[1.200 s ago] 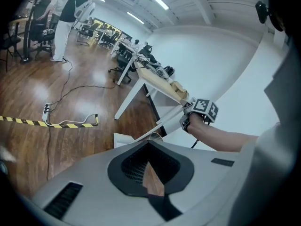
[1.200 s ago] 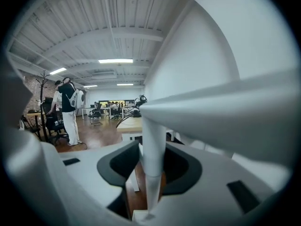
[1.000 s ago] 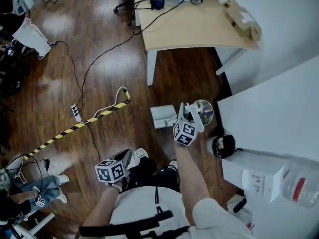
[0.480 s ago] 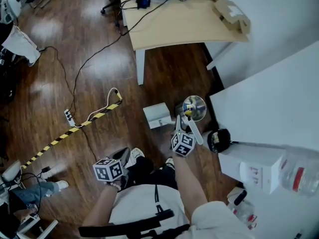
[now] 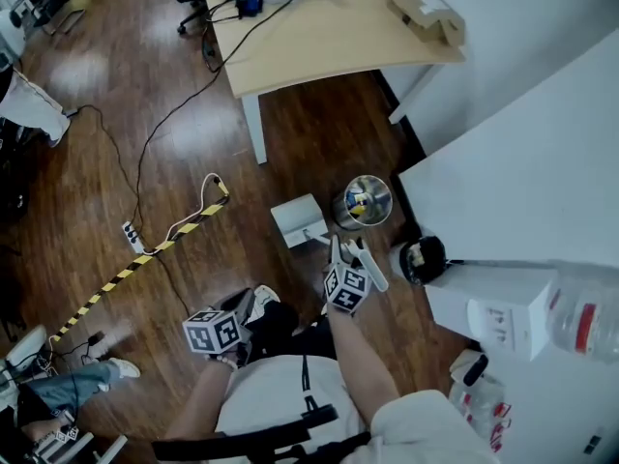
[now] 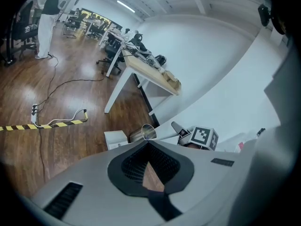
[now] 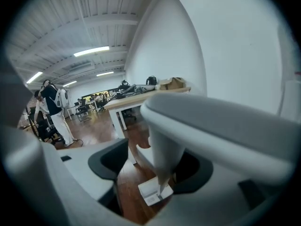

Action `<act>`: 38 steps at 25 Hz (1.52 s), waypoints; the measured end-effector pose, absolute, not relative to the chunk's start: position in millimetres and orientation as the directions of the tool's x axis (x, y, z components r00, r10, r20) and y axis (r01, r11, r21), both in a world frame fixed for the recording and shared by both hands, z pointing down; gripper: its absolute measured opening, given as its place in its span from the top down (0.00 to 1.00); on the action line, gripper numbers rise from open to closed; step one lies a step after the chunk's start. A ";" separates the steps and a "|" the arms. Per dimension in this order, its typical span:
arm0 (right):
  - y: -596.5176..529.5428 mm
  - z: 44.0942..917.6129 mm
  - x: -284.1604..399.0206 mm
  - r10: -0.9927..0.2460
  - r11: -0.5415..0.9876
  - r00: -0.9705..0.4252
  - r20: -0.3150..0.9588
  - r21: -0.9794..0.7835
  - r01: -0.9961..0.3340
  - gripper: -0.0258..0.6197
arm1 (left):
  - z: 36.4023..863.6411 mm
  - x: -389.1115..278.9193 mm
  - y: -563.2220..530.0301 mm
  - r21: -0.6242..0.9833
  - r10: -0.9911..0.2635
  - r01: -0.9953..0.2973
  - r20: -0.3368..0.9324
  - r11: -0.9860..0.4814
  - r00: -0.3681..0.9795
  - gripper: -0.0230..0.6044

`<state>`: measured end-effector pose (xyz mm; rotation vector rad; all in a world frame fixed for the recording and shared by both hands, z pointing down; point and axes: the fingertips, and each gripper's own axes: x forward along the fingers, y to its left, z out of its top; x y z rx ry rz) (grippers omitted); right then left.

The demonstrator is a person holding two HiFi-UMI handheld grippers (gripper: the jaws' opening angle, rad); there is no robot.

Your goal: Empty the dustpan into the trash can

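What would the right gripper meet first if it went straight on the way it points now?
Probably the white box on the floor, seen between the opening, empty jaws of the right gripper; depth is unclear, so bare floor might come first.

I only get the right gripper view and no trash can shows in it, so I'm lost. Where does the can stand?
Observer: The head view shows the metal trash can on the wood floor, just right of the white box.
Operator: Is it empty?
Observer: No. Small yellow and blue bits lie inside, too small to name.
Operator: And the other hand?
Observer: The left gripper is low at the person's left side, its tongs together with nothing in them.
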<state>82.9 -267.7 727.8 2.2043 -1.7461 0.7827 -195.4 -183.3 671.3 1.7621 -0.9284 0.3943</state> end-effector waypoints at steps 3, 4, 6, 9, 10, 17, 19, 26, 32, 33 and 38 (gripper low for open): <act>-262.9 732.8 79.1 -0.830 -0.252 0.119 0.546 -0.175 -0.952 0.39 | 669.1 -185.9 -178.6 0.647 -0.393 -0.748 0.655 -0.148 0.645 0.98; -260.2 735.7 77.5 -0.824 -0.250 0.107 0.556 -0.187 -0.950 0.35 | 667.9 -182.4 -176.9 0.647 -0.393 -0.747 0.654 -0.151 0.646 0.98; -251.9 742.9 73.5 -0.804 -0.245 0.082 0.589 -0.203 -0.948 0.31 | 664.6 -174.4 -173.4 0.645 -0.394 -0.748 0.654 -0.156 0.646 0.98; -228.8 756.3 67.3 -0.751 -0.250 0.044 0.658 -0.223 -0.942 0.30 | 659.7 -161.8 -167.7 0.640 -0.399 -0.751 0.654 -0.161 0.642 0.98; -218.5 761.6 64.4 -0.731 -0.250 0.026 0.681 -0.232 -0.940 0.30 | 658.3 -158.6 -165.8 0.638 -0.405 -0.754 0.654 -0.159 0.639 0.98; -150.1 792.2 56.5 -0.596 -0.189 -0.139 0.791 -0.306 -0.933 0.30 | 643.7 -137.5 -143.5 0.629 -0.482 -0.771 0.647 -0.099 0.590 0.98; -138.4 787.5 53.8 -0.565 -0.122 -0.213 0.797 -0.336 -0.934 0.30 | 639.8 -128.4 -131.2 0.628 -0.510 -0.774 0.641 -0.081 0.574 0.98; -110.5 731.6 -12.4 -0.472 0.193 -0.575 0.669 -0.558 -0.807 0.61 | 623.5 -128.7 -92.2 0.554 -0.630 -0.833 0.640 -0.020 0.441 0.98; -119.6 629.4 -26.6 -0.545 0.310 -0.681 0.489 -0.637 -0.706 0.92 | 582.9 -141.1 -62.1 0.496 -0.704 -0.867 0.597 -0.052 0.384 0.98; -122.8 609.0 -24.9 -0.573 0.328 -0.682 0.453 -0.636 -0.698 0.95 | 575.6 -145.4 -60.1 0.483 -0.717 -0.873 0.587 -0.064 0.377 0.98; -126.5 522.8 0.9 -0.710 0.387 -0.617 0.339 -0.545 -0.744 0.96 | 537.6 -158.1 -63.3 0.438 -0.759 -0.887 0.524 -0.148 0.386 0.98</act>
